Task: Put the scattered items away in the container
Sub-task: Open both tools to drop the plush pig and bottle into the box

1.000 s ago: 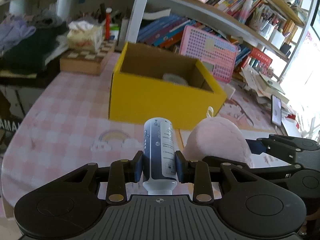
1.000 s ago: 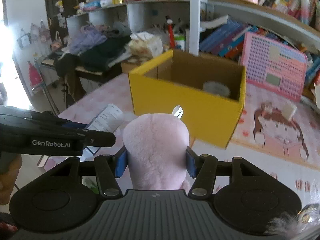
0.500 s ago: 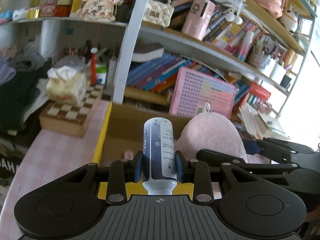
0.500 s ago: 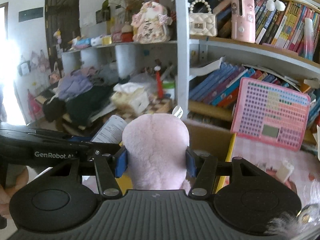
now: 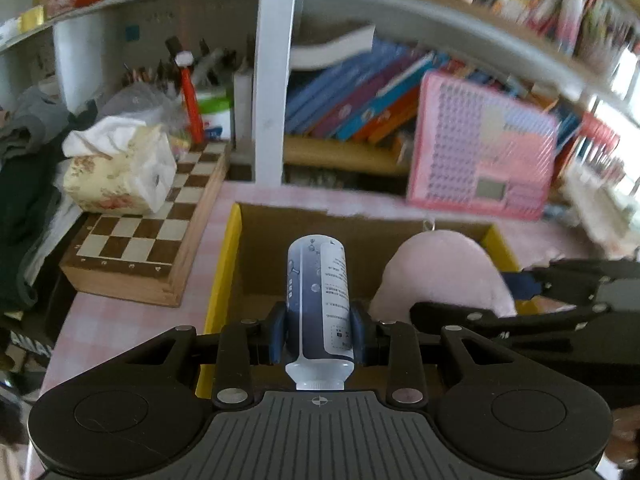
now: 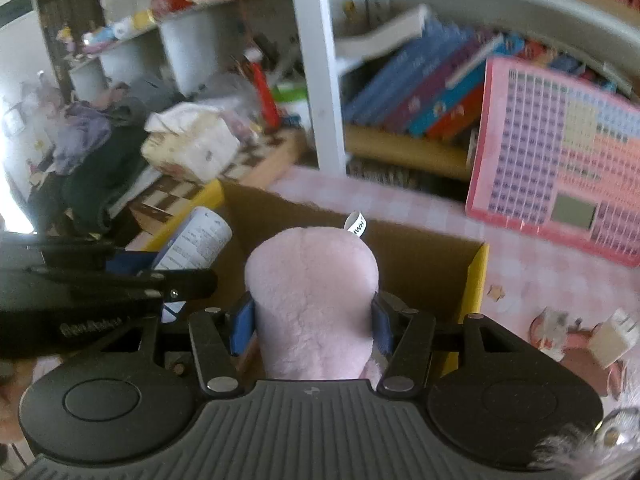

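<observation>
Left gripper (image 5: 319,334) clamped on white-capped cylindrical plastic bottle (image 5: 317,300), right gripper (image 6: 312,322) clamped on fluffy pink plush toy (image 6: 316,304), both above open yellow cardboard box (image 5: 224,280)

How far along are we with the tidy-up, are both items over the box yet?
Done: nothing can be confirmed inside the yellow box; its floor is mostly hidden. In hand: the left gripper clamps the bottle, the right gripper clamps the pink plush, both above the box opening. Left: release both, then collect the small white piece on the table.
</observation>
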Demonstrator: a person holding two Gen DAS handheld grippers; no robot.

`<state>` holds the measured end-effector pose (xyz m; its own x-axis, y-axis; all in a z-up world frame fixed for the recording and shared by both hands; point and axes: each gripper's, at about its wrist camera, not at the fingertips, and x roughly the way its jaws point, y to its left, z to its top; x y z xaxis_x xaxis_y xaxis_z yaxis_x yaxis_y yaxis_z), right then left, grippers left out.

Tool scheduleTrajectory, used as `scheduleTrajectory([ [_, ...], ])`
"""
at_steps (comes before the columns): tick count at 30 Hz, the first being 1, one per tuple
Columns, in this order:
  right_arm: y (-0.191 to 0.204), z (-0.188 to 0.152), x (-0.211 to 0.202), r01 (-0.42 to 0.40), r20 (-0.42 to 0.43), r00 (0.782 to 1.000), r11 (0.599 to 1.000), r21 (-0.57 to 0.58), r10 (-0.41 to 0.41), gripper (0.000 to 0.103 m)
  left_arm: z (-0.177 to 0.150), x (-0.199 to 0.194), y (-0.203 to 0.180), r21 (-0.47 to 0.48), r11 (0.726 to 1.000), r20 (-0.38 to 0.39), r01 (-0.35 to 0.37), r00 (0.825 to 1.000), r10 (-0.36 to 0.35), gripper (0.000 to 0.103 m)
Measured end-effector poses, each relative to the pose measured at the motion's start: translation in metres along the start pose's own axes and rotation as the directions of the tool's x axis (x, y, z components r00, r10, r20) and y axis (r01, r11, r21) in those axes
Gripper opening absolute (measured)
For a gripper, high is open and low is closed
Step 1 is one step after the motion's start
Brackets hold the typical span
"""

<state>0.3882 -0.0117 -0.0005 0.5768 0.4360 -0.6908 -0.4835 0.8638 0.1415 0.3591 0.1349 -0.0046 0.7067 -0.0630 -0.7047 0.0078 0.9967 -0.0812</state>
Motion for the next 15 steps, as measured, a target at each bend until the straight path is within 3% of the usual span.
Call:
scheduleTrajectory([
  [5, -0.001, 0.007, 0.02, -0.002, -0.027, 1.0, 1.0, -0.011, 0.002, 0.055, 0.006, 0.02, 0.012, -0.074, 0.997, -0.05, -0.011, 0.999, 0.008, 0.031],
  [12, -0.011, 0.014, 0.039, -0.041, -0.062, 0.997, 0.998, 0.055, 0.045, 0.055, 0.01, 0.015, 0.02, -0.08, 0.996, -0.019, -0.024, 1.0, 0.022, 0.037],
  [15, -0.01, 0.016, 0.043, -0.055, -0.072, 0.996, 0.996, 0.069, 0.06, 0.056, 0.009, 0.005, 0.025, -0.104, 0.995, 0.023, 0.005, 1.0, -0.003, 0.051],
])
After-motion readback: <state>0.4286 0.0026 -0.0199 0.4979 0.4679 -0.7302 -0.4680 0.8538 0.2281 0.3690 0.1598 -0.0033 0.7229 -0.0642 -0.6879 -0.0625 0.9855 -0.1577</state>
